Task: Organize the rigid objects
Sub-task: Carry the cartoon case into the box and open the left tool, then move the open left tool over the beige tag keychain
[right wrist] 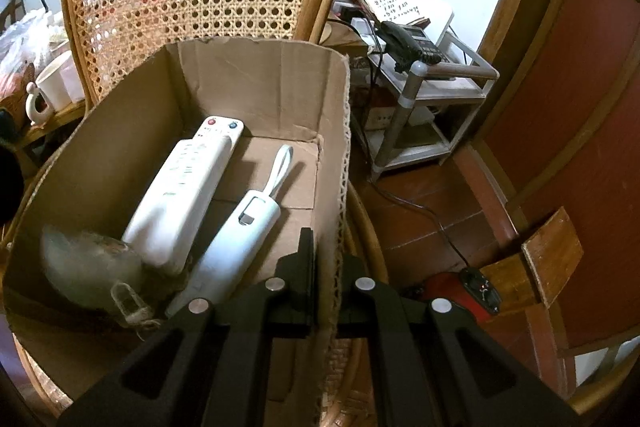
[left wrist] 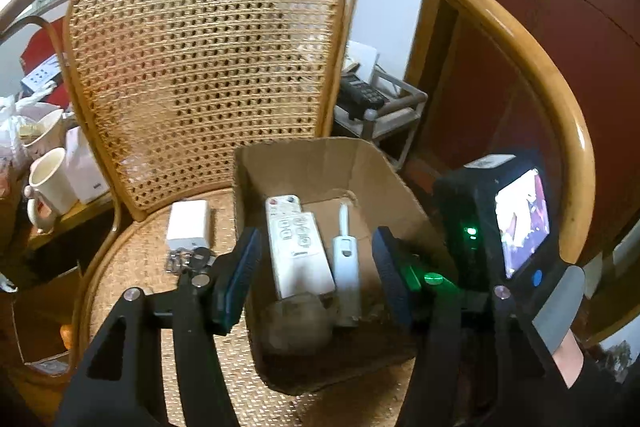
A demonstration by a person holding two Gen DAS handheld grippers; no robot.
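An open cardboard box (left wrist: 280, 159) sits on the cane seat of a rattan chair (left wrist: 200, 47). Inside lie a white remote (left wrist: 298, 247), a slim white lighter-like device (left wrist: 346, 263) and a round greyish object (left wrist: 296, 323). The same show in the right wrist view: the remote (right wrist: 184, 195), the white device (right wrist: 236, 247), the round object (right wrist: 88, 267). My left gripper (left wrist: 316, 279) is open and empty above the box. My right gripper (right wrist: 326, 287) is shut on the box's right wall (right wrist: 340, 155). A white charger (left wrist: 188, 225) and keys (left wrist: 188, 261) lie on the seat left of the box.
The right hand-held unit with a lit screen (left wrist: 520, 223) is to the right. Mugs (left wrist: 48, 183) stand on a side table at left. A small rack with a telephone (right wrist: 408, 43) stands behind the chair. A red door (right wrist: 580, 107) is at right.
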